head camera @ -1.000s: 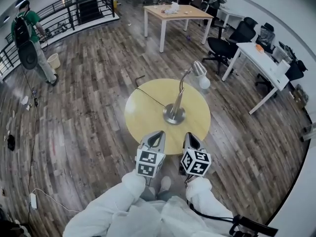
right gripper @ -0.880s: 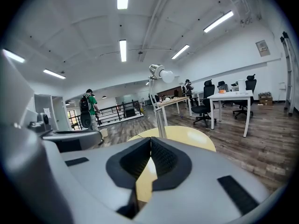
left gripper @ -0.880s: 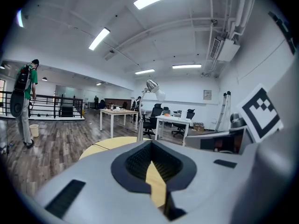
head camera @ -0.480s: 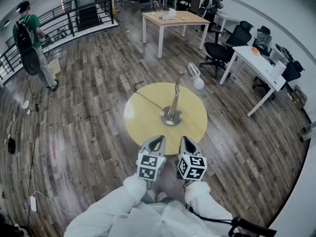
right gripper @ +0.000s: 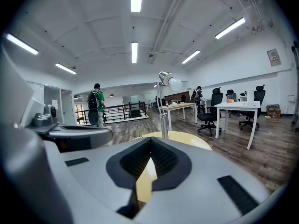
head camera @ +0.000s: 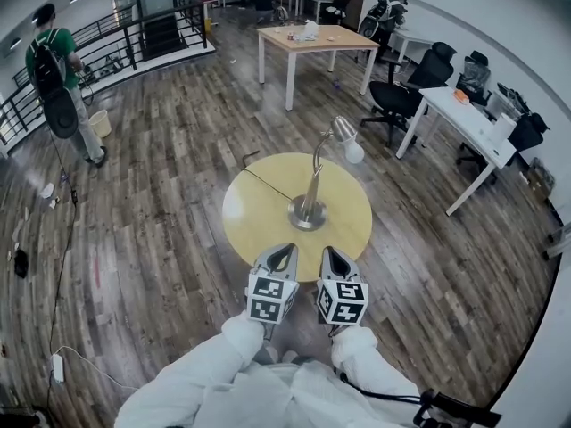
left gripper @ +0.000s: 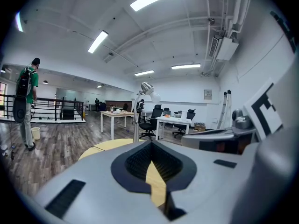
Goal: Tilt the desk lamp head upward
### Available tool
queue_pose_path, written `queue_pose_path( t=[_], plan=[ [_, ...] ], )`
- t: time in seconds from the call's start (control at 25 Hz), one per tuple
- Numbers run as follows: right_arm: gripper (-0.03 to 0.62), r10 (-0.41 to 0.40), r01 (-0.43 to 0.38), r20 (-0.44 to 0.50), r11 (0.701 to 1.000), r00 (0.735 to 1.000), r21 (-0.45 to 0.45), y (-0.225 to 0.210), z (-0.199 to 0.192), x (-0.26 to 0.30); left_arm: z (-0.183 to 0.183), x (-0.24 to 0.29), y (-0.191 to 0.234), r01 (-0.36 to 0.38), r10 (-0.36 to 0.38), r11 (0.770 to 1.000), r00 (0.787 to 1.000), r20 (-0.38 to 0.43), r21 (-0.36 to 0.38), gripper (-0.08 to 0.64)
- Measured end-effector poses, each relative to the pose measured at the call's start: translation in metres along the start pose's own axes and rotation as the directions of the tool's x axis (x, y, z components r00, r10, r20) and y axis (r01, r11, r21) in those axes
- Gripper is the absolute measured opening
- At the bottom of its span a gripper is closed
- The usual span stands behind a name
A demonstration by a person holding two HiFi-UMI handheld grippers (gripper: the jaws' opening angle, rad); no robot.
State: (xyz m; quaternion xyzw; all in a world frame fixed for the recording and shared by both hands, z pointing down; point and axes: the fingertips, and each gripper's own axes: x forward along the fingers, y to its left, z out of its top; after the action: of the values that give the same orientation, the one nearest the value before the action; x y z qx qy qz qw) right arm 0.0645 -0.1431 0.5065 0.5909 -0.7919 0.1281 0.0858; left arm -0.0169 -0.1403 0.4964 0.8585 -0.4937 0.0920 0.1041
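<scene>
At centre frame of the head view: desk lamp (head camera: 311,182) on the round yellow table (head camera: 252,226), weighted base (head camera: 306,214) about mid-table, which keeps it steady under a push. Cord (head camera: 264,182) runs off toward the upper left, away from the grippers' side.

Lamp head (head camera: 343,130) sits at the top of the curved neck, above the table's far right edge. In the right gripper view its bulb (right gripper: 175,83) lies a little lower than the shade, so I judge it slightly nose-down.

Lower centre: left gripper (head camera: 284,251) and right gripper (head camera: 326,253) are side by side at the table's near edge, both aimed at the lamp and well apart from it. Each gripper view shows the jaws closed together, nothing between them, only table top beyond.

Pose fits either reaching in or backing off; cannot settle which.
</scene>
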Motion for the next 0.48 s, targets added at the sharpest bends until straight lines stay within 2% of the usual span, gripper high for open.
queue_pose_path(
  t=[0.48],
  plan=[
    [0.014,0.004,-0.004,-0.004,1.0,1.0,-0.025,0.0023,0.0026,0.0009,-0.0008,-0.0043,0.0049,-0.005,0.005,1.0,1.0,-0.008,0.004,0.003]
  ],
)
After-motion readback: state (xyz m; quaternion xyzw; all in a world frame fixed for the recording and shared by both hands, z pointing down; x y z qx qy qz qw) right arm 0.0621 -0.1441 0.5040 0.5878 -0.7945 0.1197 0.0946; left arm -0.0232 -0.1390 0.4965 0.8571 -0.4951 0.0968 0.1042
